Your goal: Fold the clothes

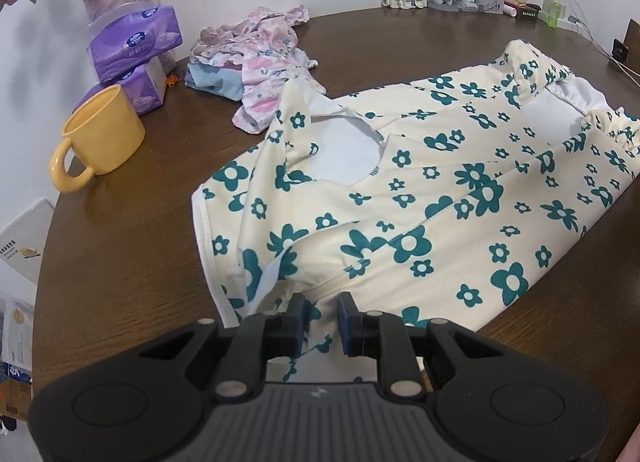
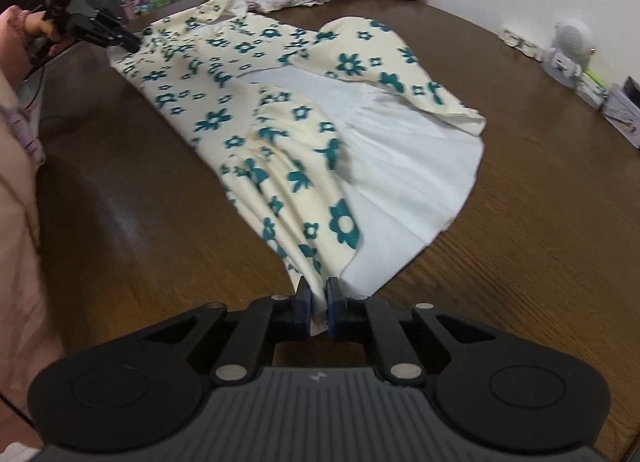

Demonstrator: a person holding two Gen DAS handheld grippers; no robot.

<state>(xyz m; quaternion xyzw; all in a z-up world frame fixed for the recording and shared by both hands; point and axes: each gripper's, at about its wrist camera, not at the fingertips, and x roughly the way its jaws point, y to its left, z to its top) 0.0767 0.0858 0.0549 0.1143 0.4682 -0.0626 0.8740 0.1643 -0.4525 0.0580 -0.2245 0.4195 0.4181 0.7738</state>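
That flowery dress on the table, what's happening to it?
A person is folding clothes using two hand-held grippers. The dress lies spread on the brown table. The left gripper pinches it near the sleeve end, and the right gripper is pinching the skirt hem. No fold is made yet. A yellow mug stands nearby.

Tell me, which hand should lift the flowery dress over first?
Probably the right: its fingers pinch the flowery dress at the loose hem corner, already raised off the table. The left fingers pinch the shoulder end, lying flat.
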